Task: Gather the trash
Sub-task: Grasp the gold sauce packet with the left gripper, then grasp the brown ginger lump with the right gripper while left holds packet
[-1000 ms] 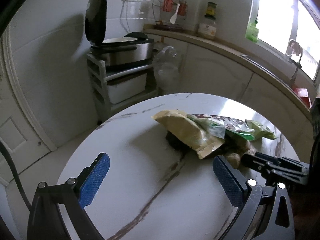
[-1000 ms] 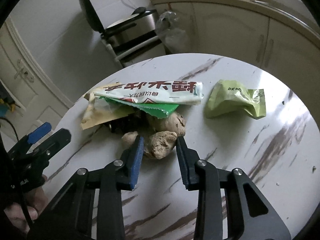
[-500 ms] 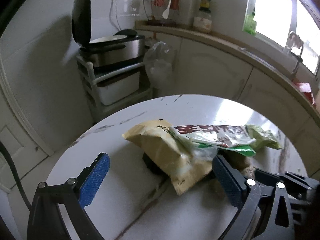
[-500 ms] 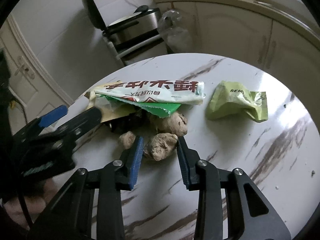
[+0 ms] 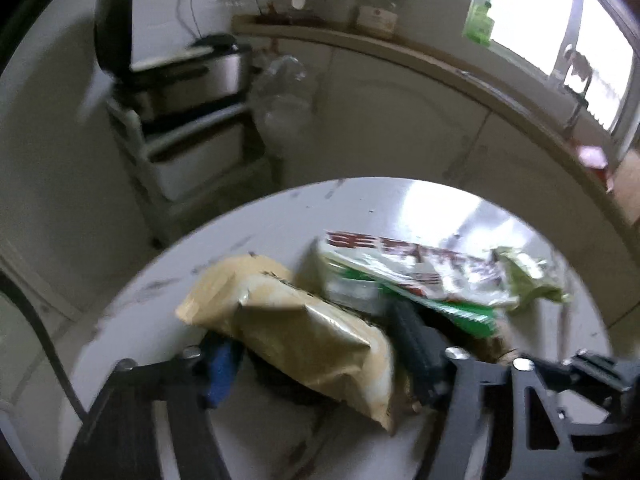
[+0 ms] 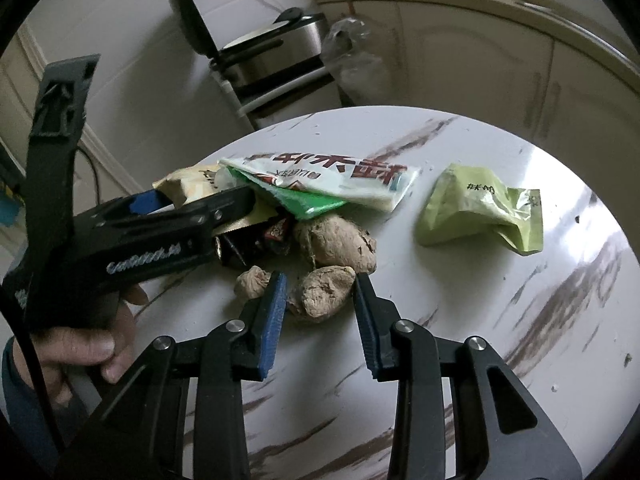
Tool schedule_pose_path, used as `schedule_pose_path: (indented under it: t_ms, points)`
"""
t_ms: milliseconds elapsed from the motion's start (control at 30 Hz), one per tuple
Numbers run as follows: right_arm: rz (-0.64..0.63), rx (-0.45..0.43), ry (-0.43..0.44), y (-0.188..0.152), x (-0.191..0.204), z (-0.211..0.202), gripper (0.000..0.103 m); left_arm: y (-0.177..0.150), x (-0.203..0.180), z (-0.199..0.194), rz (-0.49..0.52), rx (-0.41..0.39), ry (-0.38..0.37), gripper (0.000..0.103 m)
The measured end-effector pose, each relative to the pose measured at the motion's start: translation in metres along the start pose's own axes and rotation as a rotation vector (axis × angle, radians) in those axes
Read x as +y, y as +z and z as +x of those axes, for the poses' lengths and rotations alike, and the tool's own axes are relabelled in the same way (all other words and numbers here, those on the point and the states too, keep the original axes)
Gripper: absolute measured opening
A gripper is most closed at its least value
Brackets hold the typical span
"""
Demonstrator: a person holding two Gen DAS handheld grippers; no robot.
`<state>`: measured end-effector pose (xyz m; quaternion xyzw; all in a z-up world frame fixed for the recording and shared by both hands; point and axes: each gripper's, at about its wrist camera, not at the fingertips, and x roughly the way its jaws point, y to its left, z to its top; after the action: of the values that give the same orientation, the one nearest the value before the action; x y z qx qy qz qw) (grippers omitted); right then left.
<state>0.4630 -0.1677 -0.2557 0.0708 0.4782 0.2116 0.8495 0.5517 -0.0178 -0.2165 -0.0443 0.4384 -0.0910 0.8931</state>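
**A:** What's the room like from where you're driving?

**B:** Far left, a rice cooker (image 6: 276,46) with its lid up, then cabinets (image 6: 472,60). My left gripper (image 5: 320,354) is closing around the tan wrapper (image 5: 304,320) on the marbled round table (image 6: 500,280). The right gripper (image 6: 320,300) sits narrow, straddling a brown lump (image 6: 322,292), pads not touching. A green wrapper (image 6: 480,208) lies apart, right.
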Motion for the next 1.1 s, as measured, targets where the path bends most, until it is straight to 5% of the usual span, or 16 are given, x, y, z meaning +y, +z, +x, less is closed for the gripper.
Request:
schedule_pose_path:
  t_ms: [267,300,933,1100]
  points:
    - [-0.003,-0.004,0.008,-0.003,0.003,-0.004,0.029,-0.005,0.025,-0.008,-0.011,-0.016,-0.042,0.044]
    - [0.0,-0.005,0.011,-0.004,0.002,-0.005,0.029,-0.008,0.028,-0.011,-0.011,-0.021,-0.043,0.03]
    - [-0.011,0.008,-0.013,-0.018,0.004,-0.011,0.028,-0.101,0.009,-0.12,0.06,-0.097,0.032,0.022]
    - [-0.043,0.003,-0.033,-0.024,0.014,-0.013,0.02,-0.113,0.011,-0.138,0.049,-0.098,0.025,0.02]
